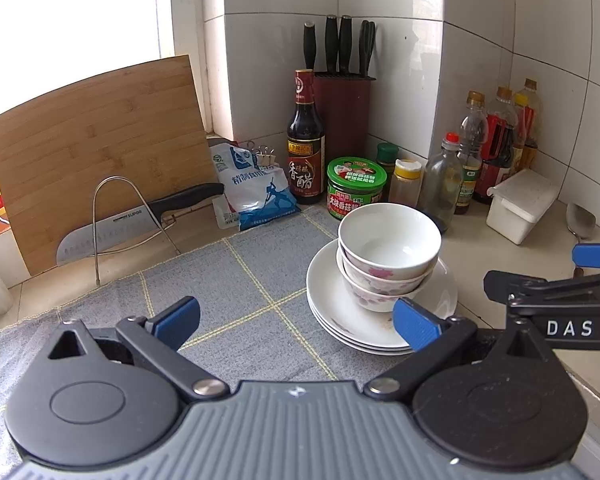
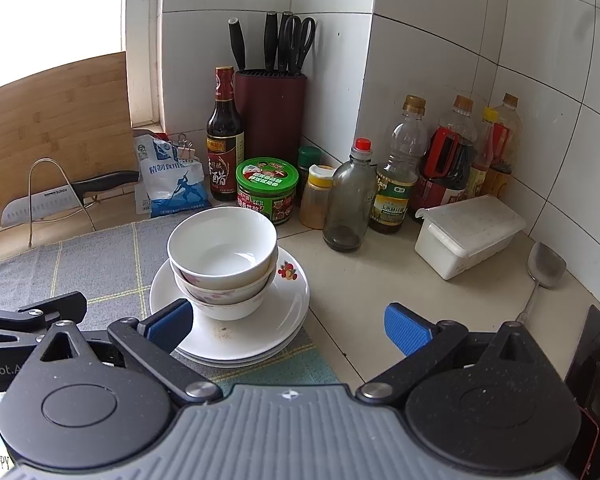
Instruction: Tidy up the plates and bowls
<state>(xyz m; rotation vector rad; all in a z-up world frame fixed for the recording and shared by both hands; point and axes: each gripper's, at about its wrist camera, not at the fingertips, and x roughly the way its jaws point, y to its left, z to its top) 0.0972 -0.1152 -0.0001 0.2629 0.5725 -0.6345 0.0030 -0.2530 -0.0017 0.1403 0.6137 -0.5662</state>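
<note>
White bowls (image 1: 388, 258) sit nested on stacked plates (image 1: 332, 300) at the grey mat's (image 1: 220, 292) right edge on the table; left gripper (image 1: 296, 320) and right gripper (image 2: 288, 322) both spread, empty; stacking looks complete, withdrawal likely next.

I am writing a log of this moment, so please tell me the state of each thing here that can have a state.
Left gripper: open, holding nothing.
Right gripper: open, holding nothing.
Bowls: nested, upright, top one empty, on the plates.
Plates: stacked flat.
Box: lid shut.
Green jar: lid on.
Vinegar bottle: capped, upright.
Knife: lying in the wire rack.
Board: leaning upright.
</note>
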